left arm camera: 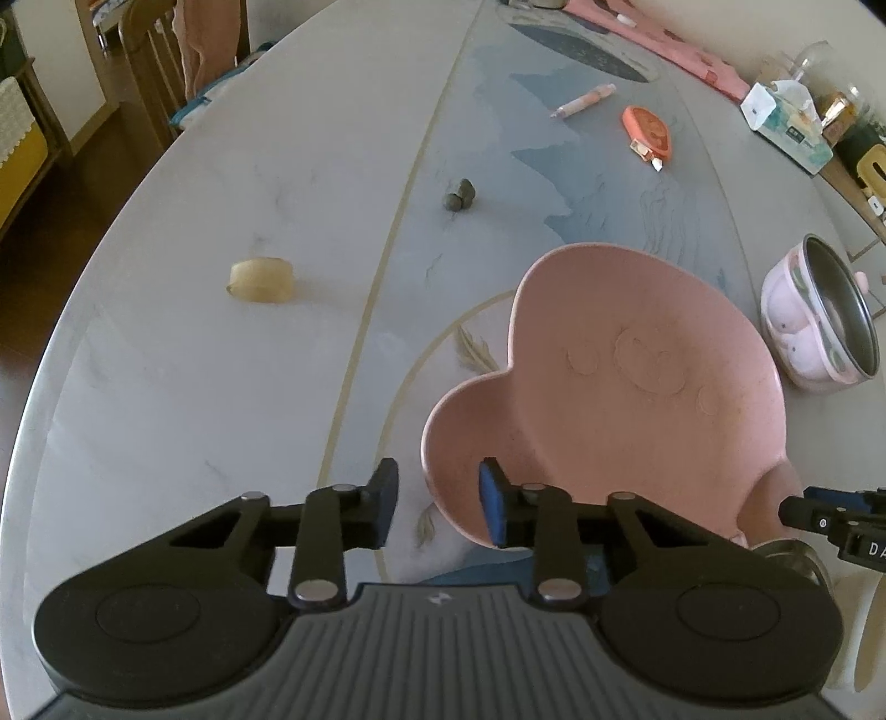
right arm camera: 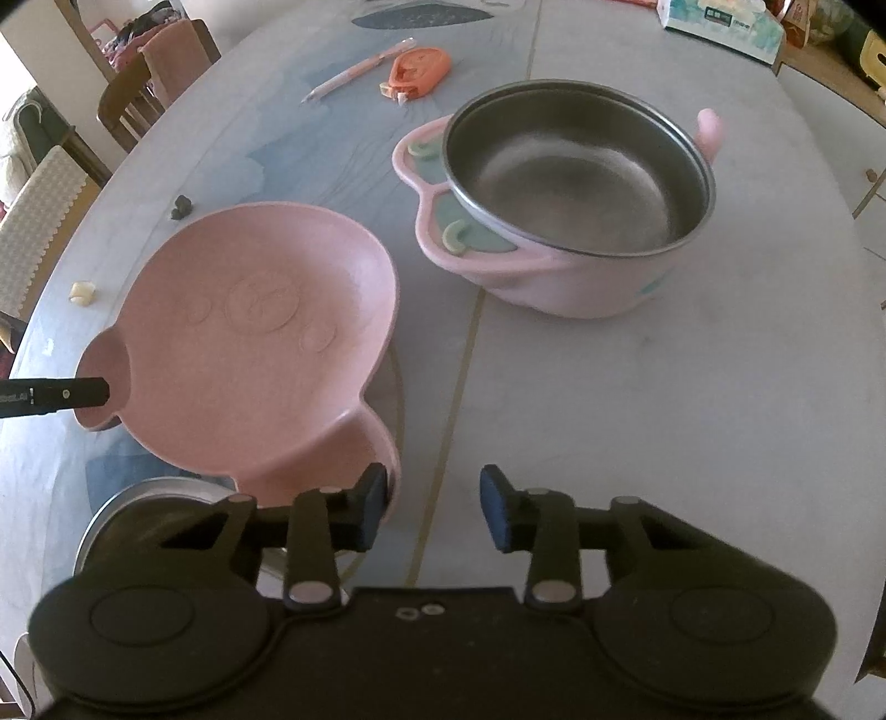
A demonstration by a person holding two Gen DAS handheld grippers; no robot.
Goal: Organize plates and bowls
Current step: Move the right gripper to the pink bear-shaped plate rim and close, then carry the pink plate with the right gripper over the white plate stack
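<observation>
Left claw [left arm camera: 437, 501] released, jaws spread, the near rim of the pink plate [left arm camera: 637, 376] sitting between them, likely lined up to pinch that edge; contact can't be confirmed. Right claw [right arm camera: 429, 507] also released, holding nothing; its left finger sits at the plate's near lobe, the rest of the gap over bare table [right arm camera: 637, 415]. Plate looks tilted, its near end propped on a round metal thing [right arm camera: 149, 498], maybe a lid or dish, hard to tell. Right of it and further back stands the pink bowl [right arm camera: 565, 199] with a steel liner, upright, apart from the plate, probably next to be stacked. Far off: a pen [right arm camera: 360, 69], orange tape dispenser [right arm camera: 418, 69], tissue box [right arm camera: 720, 25], pushed out of the work zone.
</observation>
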